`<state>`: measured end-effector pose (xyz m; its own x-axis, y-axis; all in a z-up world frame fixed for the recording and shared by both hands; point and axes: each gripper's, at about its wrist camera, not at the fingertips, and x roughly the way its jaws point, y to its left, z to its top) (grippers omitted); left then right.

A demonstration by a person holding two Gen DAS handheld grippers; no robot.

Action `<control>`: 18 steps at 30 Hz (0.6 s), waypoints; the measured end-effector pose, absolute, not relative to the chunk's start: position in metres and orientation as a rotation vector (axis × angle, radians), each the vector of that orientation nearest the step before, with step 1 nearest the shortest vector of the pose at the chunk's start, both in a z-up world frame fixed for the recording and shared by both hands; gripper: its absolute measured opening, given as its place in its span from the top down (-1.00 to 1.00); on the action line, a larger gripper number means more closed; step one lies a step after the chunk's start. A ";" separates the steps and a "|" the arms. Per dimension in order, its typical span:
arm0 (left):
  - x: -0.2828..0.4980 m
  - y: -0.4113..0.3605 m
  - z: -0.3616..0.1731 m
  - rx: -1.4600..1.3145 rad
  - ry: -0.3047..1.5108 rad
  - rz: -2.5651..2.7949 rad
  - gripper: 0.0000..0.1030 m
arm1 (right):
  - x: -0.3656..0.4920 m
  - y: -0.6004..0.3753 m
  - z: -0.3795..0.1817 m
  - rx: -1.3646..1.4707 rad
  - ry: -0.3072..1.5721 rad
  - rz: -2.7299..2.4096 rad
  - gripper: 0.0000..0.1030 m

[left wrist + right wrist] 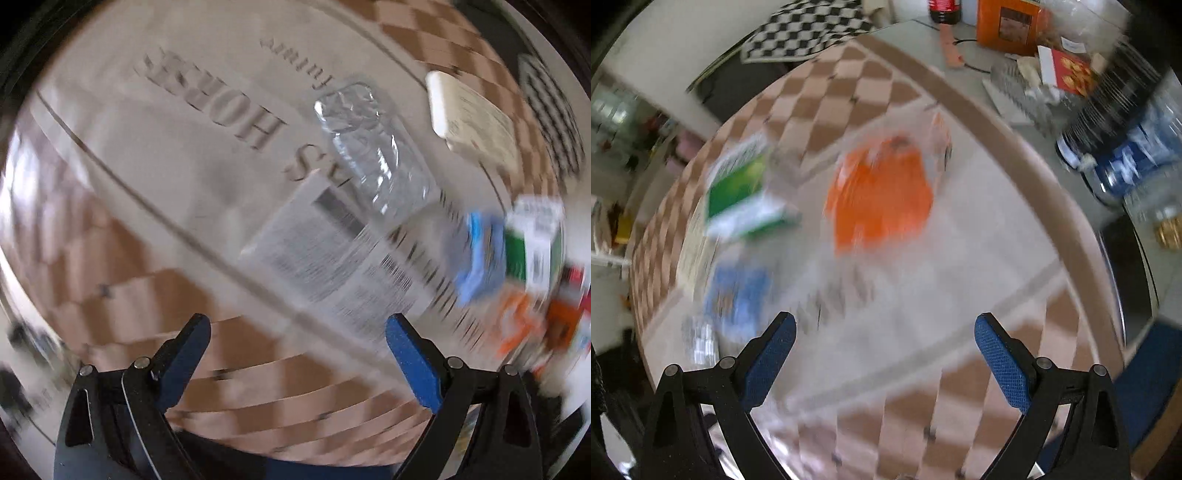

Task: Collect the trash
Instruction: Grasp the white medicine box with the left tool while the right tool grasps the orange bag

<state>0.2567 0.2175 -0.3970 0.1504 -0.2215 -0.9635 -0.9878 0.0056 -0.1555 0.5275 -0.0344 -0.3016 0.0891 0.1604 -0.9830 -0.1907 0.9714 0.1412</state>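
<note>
Trash lies on a cloth-covered table (155, 155). In the left wrist view a crushed clear plastic bottle (369, 147) lies over a printed paper sheet (332, 254), with a white carton (472, 122) beyond, and a blue wrapper (480, 258), a green-and-white box (532, 240) and orange packaging (524, 325) at the right. My left gripper (297, 330) is open and empty, above the table short of the paper. In the right wrist view an orange wrapper (882, 195), the green-and-white box (742, 192) and the blue wrapper (738, 299) show blurred. My right gripper (884, 328) is open and empty above the table.
Both views are motion-blurred. The tablecloth has a brown checked border (849, 77). At the back right stand an orange box (1008, 26), a dark bottle (943, 9), a red-and-white box (1067, 70) and blue-labelled water bottles (1134, 158). A black-and-white checked cloth (809, 29) lies beyond the table.
</note>
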 end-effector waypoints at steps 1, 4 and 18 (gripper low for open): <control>0.260 0.221 -0.403 -1.463 1.260 0.977 -0.88 | 0.544 -0.033 -0.306 0.004 1.467 0.249 -0.91; 0.266 0.230 -0.426 -1.620 1.241 1.033 -0.88 | 0.580 -0.027 -0.318 0.061 1.480 0.213 -0.91; 0.264 0.213 -0.434 -1.546 1.285 1.206 -0.65 | 0.602 -0.005 -0.372 0.111 1.547 0.194 -0.02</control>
